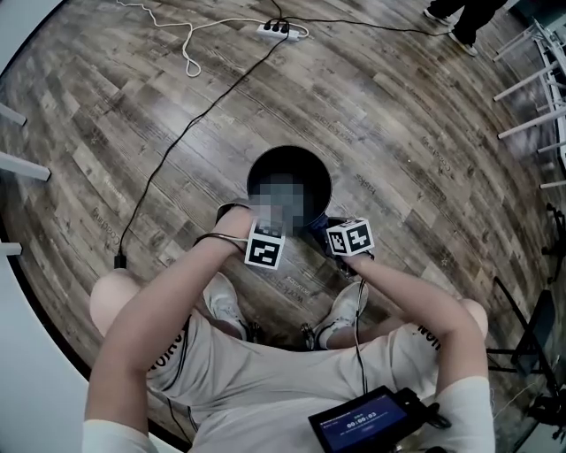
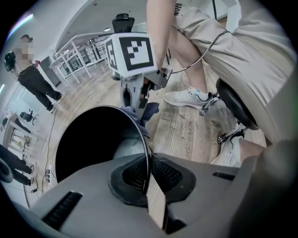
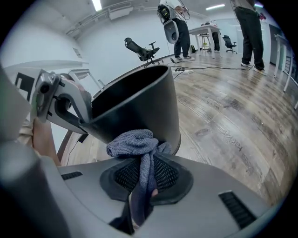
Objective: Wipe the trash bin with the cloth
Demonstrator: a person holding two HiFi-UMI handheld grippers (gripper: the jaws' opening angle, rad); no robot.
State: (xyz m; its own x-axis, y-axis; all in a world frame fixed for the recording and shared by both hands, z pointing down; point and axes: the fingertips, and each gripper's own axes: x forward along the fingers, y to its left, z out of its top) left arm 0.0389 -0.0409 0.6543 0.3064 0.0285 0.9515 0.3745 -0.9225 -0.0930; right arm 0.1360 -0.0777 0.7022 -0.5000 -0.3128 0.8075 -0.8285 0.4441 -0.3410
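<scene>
A black round trash bin [image 1: 289, 181] stands on the wood floor in front of the seated person's feet. My left gripper [image 2: 148, 174] is shut on the thin rim of the bin [image 2: 142, 135], one pad inside and one outside. My right gripper [image 3: 144, 174] is shut on a blue-grey cloth [image 3: 135, 144], whose bunched end lies against the bin's outer wall [image 3: 144, 100] on the near side. In the left gripper view the cloth [image 2: 145, 111] hangs below the right gripper's marker cube [image 2: 131, 52], just outside the rim. The bin's inside is dark.
A white power strip [image 1: 281, 29] and a black cable [image 1: 181, 133] lie on the floor beyond the bin. The person's shoes [image 1: 347, 308] sit close behind it. White frames [image 1: 535, 84] stand at the right, and another person's feet [image 1: 455, 22] at the far top.
</scene>
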